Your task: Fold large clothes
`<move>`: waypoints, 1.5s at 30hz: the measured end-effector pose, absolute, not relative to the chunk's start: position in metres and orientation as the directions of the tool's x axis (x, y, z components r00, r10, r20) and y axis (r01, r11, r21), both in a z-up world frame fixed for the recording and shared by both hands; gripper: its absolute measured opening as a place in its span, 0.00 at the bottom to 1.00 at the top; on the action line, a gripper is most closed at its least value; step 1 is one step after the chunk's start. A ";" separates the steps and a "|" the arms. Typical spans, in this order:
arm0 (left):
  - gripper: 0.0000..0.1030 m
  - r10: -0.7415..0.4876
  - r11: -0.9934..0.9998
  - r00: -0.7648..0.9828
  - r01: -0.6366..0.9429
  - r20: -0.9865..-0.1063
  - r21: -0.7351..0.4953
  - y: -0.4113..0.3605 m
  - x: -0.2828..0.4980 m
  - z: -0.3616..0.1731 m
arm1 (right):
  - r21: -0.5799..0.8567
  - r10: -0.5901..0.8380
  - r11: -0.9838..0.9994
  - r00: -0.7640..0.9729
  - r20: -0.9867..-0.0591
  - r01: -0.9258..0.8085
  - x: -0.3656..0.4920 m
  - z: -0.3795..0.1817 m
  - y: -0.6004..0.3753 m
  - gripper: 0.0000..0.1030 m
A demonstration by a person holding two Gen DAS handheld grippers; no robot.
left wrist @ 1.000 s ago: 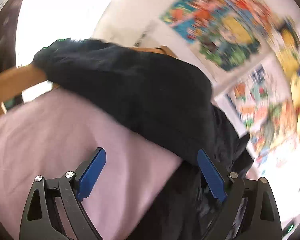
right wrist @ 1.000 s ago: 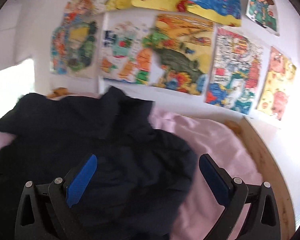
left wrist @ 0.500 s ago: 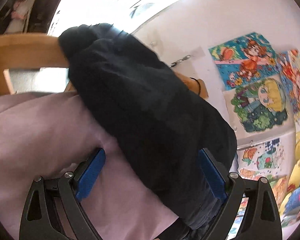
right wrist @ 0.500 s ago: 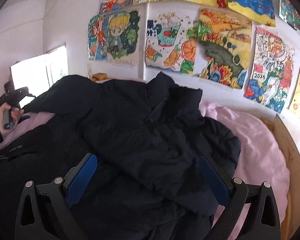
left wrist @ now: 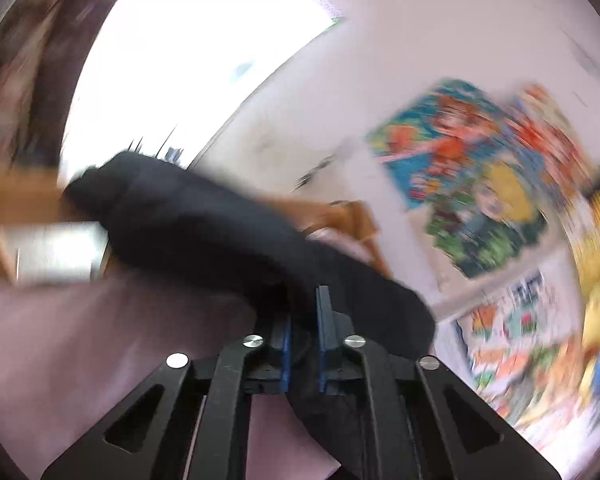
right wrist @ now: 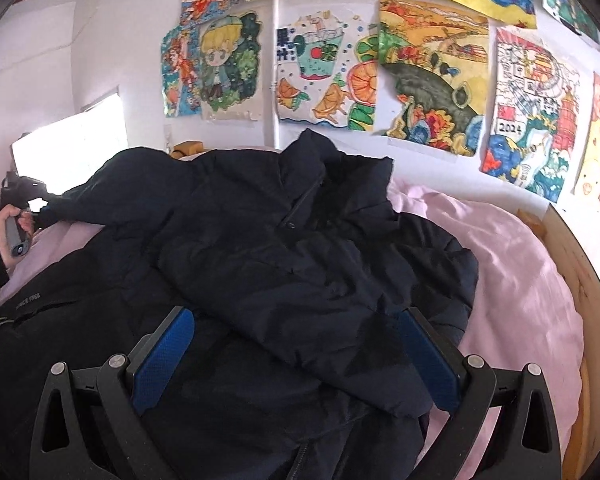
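Jacket (right wrist: pixel 284 264): on bed (right wrist: pixel 512 272); L hand-held gripper (left wrist: pixel 302 320) clenched on sleeve (left wrist: pixel 220 232) ahead, likely to fold inward; R hand-held gripper (right wrist: pixel 296 356) released, above jacket body

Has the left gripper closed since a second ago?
Yes. The left gripper has shut on the jacket sleeve, its pads drawn inward, in front of the wooden bed frame.

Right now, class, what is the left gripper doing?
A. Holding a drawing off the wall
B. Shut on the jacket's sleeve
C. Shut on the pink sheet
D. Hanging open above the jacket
B: the left gripper has its blue pads pinched together on the dark sleeve, which stretches away from it over the pink sheet.
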State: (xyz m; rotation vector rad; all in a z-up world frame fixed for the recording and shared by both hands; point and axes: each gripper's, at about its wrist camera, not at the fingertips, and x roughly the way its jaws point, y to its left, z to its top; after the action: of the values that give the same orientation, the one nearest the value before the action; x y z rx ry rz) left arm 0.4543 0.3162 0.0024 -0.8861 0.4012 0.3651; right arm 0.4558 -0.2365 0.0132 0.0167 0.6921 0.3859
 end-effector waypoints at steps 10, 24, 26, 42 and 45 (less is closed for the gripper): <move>0.03 0.034 0.975 0.971 -0.084 -0.236 -0.208 0.160 0.495 0.129 | 0.253 0.324 0.945 0.716 -0.618 -0.209 0.467 0.010 -0.274 1.00; 0.03 -0.277 0.886 0.867 0.397 -0.413 0.239 -0.076 0.549 0.094 | 0.297 0.233 0.953 0.774 -0.588 -0.062 0.473 0.012 -0.334 1.00; 0.03 -0.304 0.831 0.834 0.468 -0.461 0.299 -0.106 0.549 0.071 | 0.315 0.226 0.948 0.776 -0.589 -0.037 0.476 0.010 -0.344 1.00; 0.04 -0.303 0.569 0.601 0.737 -0.740 0.365 -0.188 0.540 -0.077 | 0.517 0.339 0.856 0.736 -0.585 0.017 0.507 -0.029 -0.396 1.00; 0.07 -0.296 0.575 0.569 0.748 -0.768 0.332 -0.190 0.543 -0.088 | 0.615 0.434 0.788 0.715 -0.548 -0.007 0.514 -0.039 -0.401 1.00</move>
State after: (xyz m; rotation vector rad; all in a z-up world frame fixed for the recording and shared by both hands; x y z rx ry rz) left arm 0.5431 -0.1900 -0.0882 0.7106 0.7207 -0.6772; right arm 0.5139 -0.4009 -0.0393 0.6261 0.7422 0.2621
